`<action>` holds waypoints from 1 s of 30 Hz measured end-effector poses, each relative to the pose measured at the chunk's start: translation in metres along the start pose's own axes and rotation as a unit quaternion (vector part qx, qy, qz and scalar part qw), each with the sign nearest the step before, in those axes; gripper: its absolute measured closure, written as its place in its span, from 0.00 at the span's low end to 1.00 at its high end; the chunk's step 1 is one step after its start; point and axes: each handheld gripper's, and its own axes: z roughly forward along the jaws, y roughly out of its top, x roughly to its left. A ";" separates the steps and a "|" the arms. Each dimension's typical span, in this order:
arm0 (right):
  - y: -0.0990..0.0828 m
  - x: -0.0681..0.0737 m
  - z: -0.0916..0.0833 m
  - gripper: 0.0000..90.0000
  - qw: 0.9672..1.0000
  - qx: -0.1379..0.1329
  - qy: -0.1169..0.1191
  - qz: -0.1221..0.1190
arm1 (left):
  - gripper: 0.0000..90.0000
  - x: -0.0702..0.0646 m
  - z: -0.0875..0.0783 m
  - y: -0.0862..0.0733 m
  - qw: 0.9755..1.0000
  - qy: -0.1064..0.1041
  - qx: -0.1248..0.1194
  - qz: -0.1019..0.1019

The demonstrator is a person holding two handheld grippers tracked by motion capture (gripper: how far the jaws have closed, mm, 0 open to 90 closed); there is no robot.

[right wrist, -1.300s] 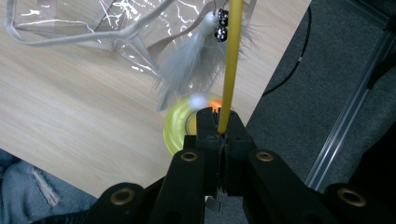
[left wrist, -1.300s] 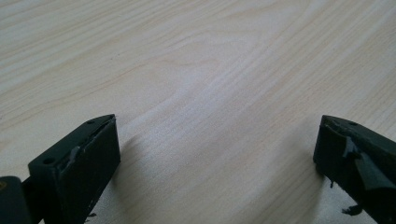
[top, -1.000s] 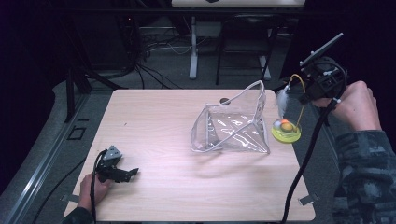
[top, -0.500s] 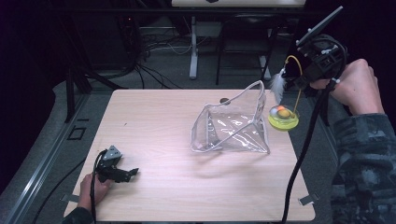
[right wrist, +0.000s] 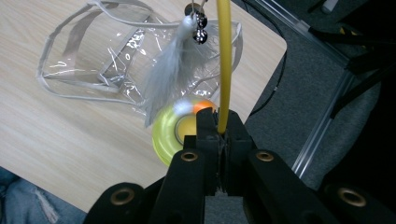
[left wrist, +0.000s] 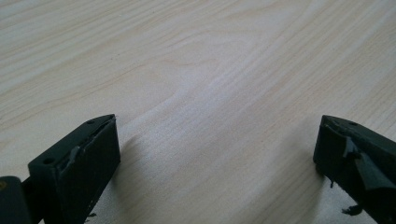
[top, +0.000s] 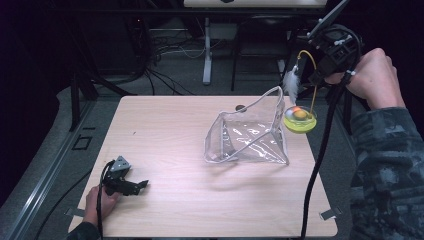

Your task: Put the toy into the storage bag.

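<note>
Resting at the table's (top: 165,120) near left corner, the left gripper (top: 131,186) has stayed put, jaws spread. Beyond the clear bag (top: 247,135), the right gripper (right wrist: 218,126), pinching the toy's yellow wire (right wrist: 224,60), has lifted it above the right edge, probably for bagging.

The left tool (left wrist: 217,163) sits low over the pale wood-grain surface (left wrist: 210,70), its two black jaws spread wide apart, nothing between them

I'm scanning for anything readable and finding none: no lettering on the clear plastic bag (top: 250,137), none on the yellow feather toy (top: 299,120), none on the wooden desk (top: 165,130).
</note>
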 end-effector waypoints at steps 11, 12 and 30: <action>0.021 0.008 0.002 0.98 1.000 0.005 -0.002 -0.012 | 0.01 0.000 0.000 0.000 1.000 0.000 0.000 0.000; 0.023 0.009 0.002 0.98 1.000 0.002 -0.002 -0.014 | 0.01 0.000 0.000 0.000 1.000 0.000 0.000 0.000; 0.061 0.047 0.007 0.98 0.998 -0.012 0.018 -0.051 | 0.01 0.000 0.000 0.000 1.000 0.000 0.000 0.000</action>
